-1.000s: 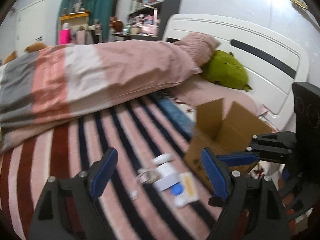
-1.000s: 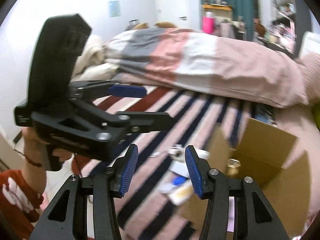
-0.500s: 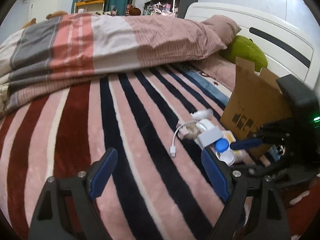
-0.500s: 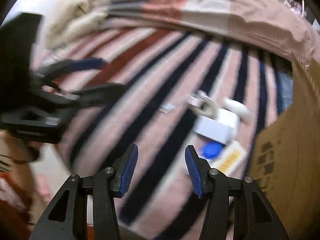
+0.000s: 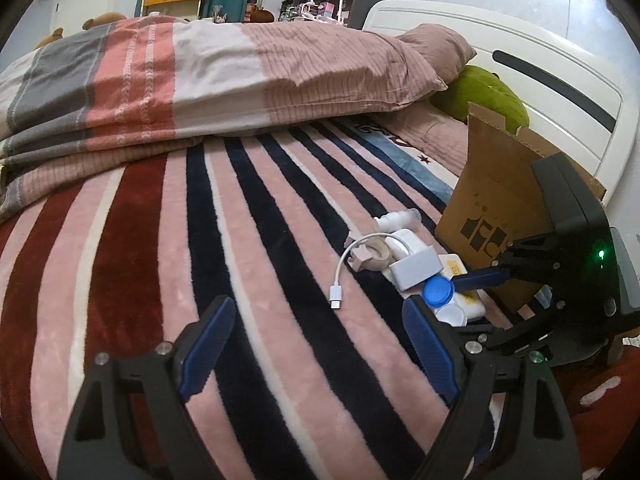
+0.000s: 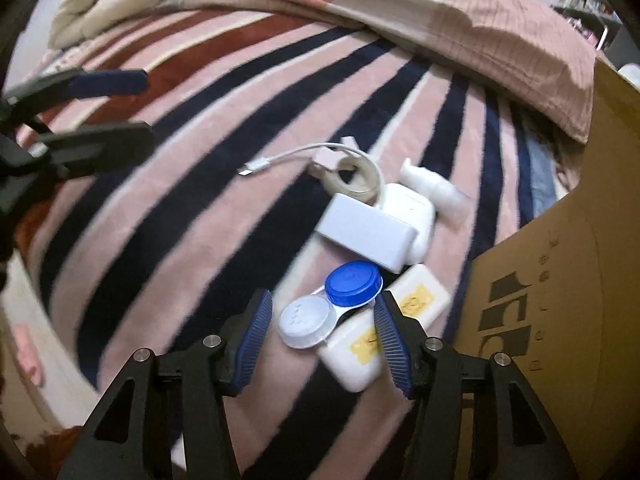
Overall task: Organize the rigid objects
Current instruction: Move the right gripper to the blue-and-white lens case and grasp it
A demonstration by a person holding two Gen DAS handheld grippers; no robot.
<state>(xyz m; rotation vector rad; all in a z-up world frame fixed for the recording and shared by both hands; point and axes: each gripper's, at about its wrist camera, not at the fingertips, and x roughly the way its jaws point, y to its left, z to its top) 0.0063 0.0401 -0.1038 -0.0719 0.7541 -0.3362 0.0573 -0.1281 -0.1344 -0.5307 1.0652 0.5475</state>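
While the pile waits — sorting barely begun
Right gripper (image 6: 322,338), jaws opening, straddles the contact-lens case (image 6: 330,304) untouched; left gripper (image 5: 316,344) gapes empty — every item lies on the striped blanket (image 5: 160,240), just left of the cardboard box (image 6: 560,280).

Striped bed (image 5: 280,240) carries cardboard box (image 5: 492,200), cable (image 6: 296,156), seemingly a lens case (image 6: 332,300).

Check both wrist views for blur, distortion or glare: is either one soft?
Right wrist view: motion-smeared at the blanket stripes and left gripper; contact lens case fairly sharp. Left wrist view: sharp; fisheye bends the headboard. No glare in either.
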